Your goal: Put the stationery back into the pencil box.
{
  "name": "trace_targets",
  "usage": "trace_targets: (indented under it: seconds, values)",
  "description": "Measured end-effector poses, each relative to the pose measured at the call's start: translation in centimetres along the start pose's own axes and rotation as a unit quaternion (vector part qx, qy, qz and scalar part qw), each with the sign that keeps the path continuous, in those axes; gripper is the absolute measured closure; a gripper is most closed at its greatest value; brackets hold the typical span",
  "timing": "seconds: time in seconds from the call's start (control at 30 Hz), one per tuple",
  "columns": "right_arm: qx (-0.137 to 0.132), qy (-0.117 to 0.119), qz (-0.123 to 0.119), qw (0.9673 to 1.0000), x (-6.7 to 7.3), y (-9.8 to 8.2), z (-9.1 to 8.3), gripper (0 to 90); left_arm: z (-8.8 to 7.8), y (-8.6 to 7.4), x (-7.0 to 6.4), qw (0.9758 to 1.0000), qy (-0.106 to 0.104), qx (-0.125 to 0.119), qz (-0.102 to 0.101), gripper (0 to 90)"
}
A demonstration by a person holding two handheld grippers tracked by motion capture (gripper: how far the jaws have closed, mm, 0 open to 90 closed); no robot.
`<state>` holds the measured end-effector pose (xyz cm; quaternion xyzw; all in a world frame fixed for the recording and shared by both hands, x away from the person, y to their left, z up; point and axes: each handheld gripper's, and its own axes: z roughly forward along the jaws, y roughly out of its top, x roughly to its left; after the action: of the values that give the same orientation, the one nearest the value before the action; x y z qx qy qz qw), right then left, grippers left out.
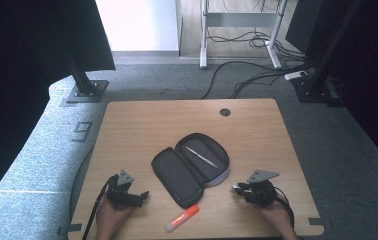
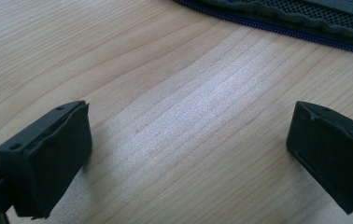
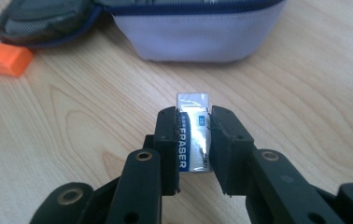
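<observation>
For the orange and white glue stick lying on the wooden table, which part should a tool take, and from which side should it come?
Grip the orange and white glue stick around the middle of its barrel, coming from above. It lies flat on the wooden table, slanted, so the jaws should close across its narrow width. The open left tool seems the free one; the right tool is shut on a wrapped white eraser.

Open pencil case holding pen, orange-capped glue stick, wooden table

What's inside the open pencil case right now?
A single pen lies in the far half of the pencil case. The near half looks empty, though its mesh pocket could hide something.
</observation>
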<state>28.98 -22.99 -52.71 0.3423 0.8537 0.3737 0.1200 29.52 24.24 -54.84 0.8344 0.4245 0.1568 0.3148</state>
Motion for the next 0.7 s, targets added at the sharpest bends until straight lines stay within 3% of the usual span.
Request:
trace_targets:
  seconds: [0.7]
  values:
    - [-0.021, -0.004, -0.022, 0.9995, -0.4, 3.9, -2.5, 71.6, 0.0, 0.0, 0.0, 1.0000, 0.000, 0.000, 0.000, 0.1]
